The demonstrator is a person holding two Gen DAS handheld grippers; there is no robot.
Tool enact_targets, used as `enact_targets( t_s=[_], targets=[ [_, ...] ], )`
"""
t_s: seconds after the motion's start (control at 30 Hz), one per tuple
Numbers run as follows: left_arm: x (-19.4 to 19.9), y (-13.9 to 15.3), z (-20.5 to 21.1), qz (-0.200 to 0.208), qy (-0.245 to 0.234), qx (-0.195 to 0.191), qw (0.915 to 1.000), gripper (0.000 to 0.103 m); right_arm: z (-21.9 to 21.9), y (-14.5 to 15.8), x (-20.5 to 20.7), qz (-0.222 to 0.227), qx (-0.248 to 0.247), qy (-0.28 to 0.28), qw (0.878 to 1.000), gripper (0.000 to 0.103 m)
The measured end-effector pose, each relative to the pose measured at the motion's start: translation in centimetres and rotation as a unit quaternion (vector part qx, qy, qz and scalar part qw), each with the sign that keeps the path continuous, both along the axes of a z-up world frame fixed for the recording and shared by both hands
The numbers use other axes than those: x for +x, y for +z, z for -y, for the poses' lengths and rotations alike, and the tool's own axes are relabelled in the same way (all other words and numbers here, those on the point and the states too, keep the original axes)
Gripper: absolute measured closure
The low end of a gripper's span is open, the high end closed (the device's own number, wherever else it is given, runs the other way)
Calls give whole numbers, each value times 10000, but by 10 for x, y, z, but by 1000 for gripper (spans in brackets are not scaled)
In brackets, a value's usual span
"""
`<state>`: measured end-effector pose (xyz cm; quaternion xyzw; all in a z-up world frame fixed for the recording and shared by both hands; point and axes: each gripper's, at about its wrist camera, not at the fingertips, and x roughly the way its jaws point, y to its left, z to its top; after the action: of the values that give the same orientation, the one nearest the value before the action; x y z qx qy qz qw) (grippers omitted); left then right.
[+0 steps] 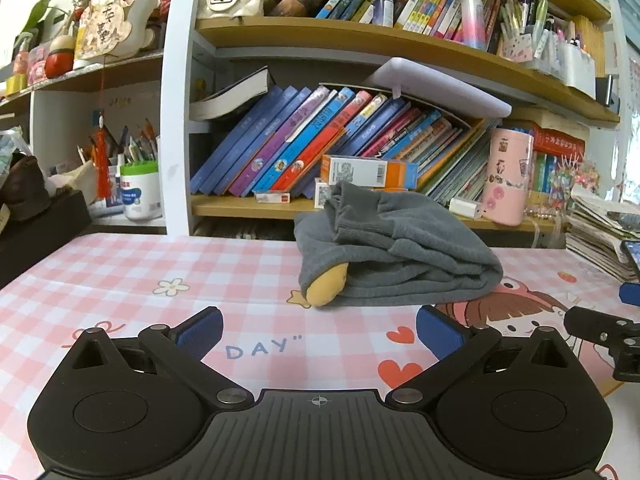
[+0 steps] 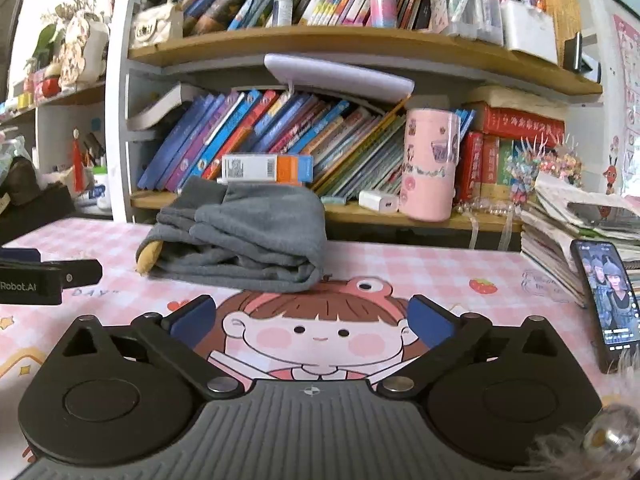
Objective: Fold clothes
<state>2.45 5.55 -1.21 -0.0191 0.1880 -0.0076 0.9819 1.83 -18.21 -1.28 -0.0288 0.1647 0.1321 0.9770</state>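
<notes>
Garment (image 1: 396,248), grey and folded with a yellow patch at its left edge, lies on the pink checked table mat (image 1: 120,272) before the bookshelf; left gripper (image 1: 318,330) and right gripper (image 2: 312,320) stand spread wide, holding nothing, short of it

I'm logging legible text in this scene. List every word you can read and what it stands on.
"DAY" with a closing quote mark: printed on the pink checked table mat.
"Robot.AI", start cut off: on the left gripper.
Book spines, the orange and white box and the hanging paper tag: too small or blurred to read.
</notes>
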Motion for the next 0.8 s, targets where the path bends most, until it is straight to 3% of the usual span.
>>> enact_targets(
  t_s=[0.23,0.8],
  targets=[
    [-4,1,-3,130,84,-40,9999,0,-1,-2,0,-58,-31,-34,10000,0],
    [-1,1,-1,23,54,34,10000,0,-2,-2,3,-108,-75,-7,9999,0]
  ],
)
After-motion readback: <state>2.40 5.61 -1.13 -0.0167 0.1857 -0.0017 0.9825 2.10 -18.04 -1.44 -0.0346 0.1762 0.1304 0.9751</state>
